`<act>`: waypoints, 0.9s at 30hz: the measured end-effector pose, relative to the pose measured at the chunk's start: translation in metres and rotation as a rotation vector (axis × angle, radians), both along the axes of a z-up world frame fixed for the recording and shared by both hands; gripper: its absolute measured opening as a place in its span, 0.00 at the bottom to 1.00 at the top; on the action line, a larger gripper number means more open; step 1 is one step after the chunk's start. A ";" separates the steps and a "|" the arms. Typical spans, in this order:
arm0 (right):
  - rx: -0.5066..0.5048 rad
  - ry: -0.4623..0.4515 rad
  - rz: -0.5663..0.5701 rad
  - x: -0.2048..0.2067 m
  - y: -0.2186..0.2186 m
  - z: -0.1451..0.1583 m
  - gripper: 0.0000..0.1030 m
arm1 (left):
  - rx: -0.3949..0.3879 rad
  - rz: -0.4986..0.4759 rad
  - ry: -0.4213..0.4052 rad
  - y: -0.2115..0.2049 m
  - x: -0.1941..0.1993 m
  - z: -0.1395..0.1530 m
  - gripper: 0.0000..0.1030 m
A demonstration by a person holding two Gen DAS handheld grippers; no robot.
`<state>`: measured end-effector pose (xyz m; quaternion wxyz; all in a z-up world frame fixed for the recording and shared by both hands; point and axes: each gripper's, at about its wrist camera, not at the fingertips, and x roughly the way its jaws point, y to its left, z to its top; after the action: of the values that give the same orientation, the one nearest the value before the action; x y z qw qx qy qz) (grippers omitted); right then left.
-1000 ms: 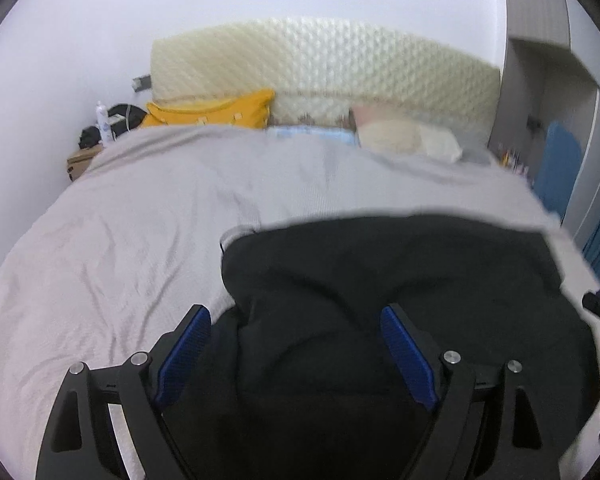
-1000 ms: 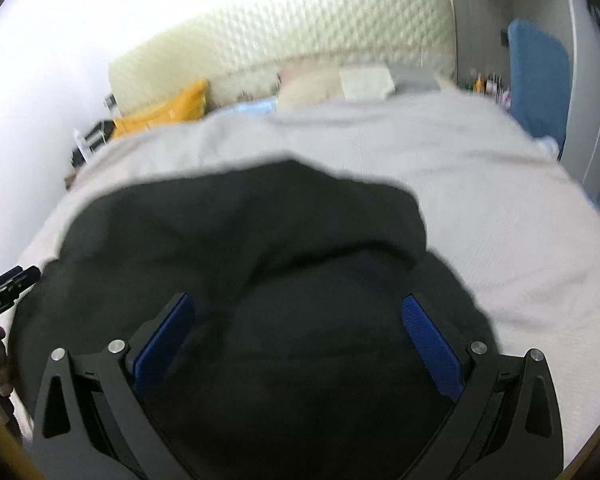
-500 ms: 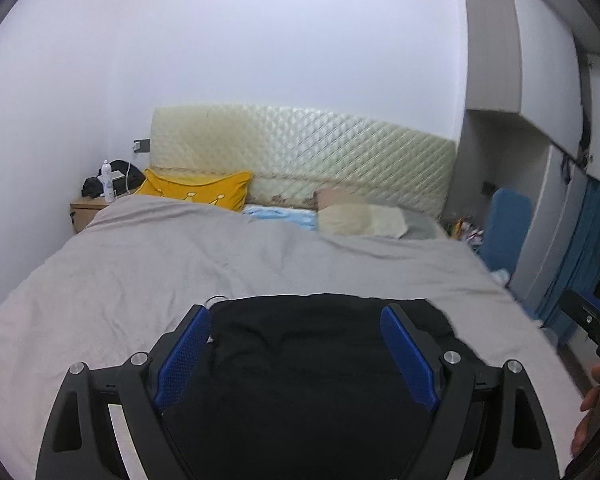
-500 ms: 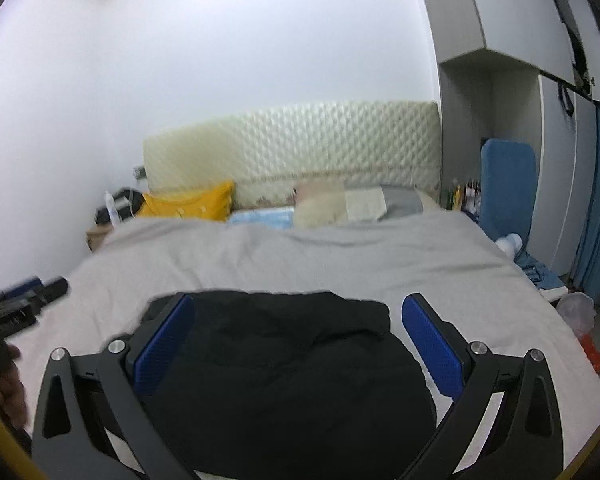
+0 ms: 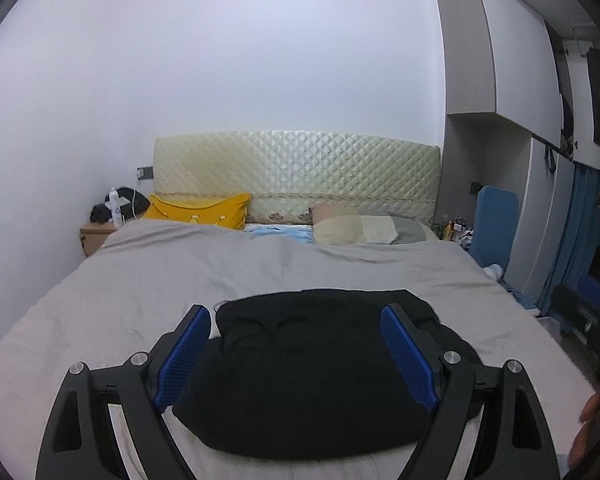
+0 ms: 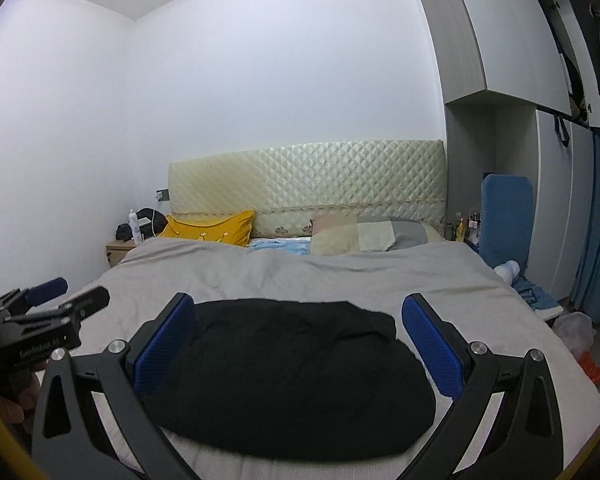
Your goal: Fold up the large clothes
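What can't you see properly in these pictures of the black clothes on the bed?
- Black garment: its near edge is hidden behind the left gripper in the left view, and behind the right gripper in the right view.
- What kind of garment: too dark and bundled to tell.
- Bottles beside the bed: too small to read.
- Hand, left view: cut off by the edge.

Black garment [image 5: 312,376], grey bedspread [image 5: 180,272], yellow pillow [image 5: 198,210], blue-padded tongs [image 5: 296,356]
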<state>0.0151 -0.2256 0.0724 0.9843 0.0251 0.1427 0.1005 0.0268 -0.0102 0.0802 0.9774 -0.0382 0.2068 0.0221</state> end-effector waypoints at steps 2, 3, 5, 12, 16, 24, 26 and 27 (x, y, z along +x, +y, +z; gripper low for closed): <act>0.004 0.008 0.004 -0.008 0.001 -0.004 1.00 | -0.008 -0.004 0.002 0.001 -0.008 -0.001 0.84; 0.007 0.013 0.004 -0.014 0.001 -0.006 1.00 | -0.005 -0.008 0.007 0.000 -0.013 -0.003 0.84; 0.012 0.017 0.007 -0.023 0.001 -0.009 1.00 | 0.003 -0.017 0.019 -0.002 -0.020 -0.008 0.84; 0.029 0.041 0.010 -0.051 0.001 -0.026 1.00 | 0.020 -0.040 0.054 -0.009 -0.043 -0.022 0.84; 0.001 0.045 -0.005 -0.062 0.006 -0.034 1.00 | 0.011 -0.057 0.073 -0.010 -0.050 -0.030 0.84; -0.033 0.100 -0.019 -0.065 0.013 -0.054 1.00 | 0.028 -0.067 0.089 -0.009 -0.059 -0.045 0.84; -0.039 0.110 -0.016 -0.067 0.015 -0.057 1.00 | 0.025 -0.068 0.095 -0.008 -0.060 -0.047 0.84; -0.043 0.113 -0.014 -0.067 0.016 -0.059 1.00 | 0.022 -0.069 0.097 -0.007 -0.060 -0.048 0.84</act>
<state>-0.0521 -0.2093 0.0133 0.9757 0.0104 0.2001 0.0887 -0.0329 -0.0175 0.0322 0.9667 -0.0192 0.2549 -0.0075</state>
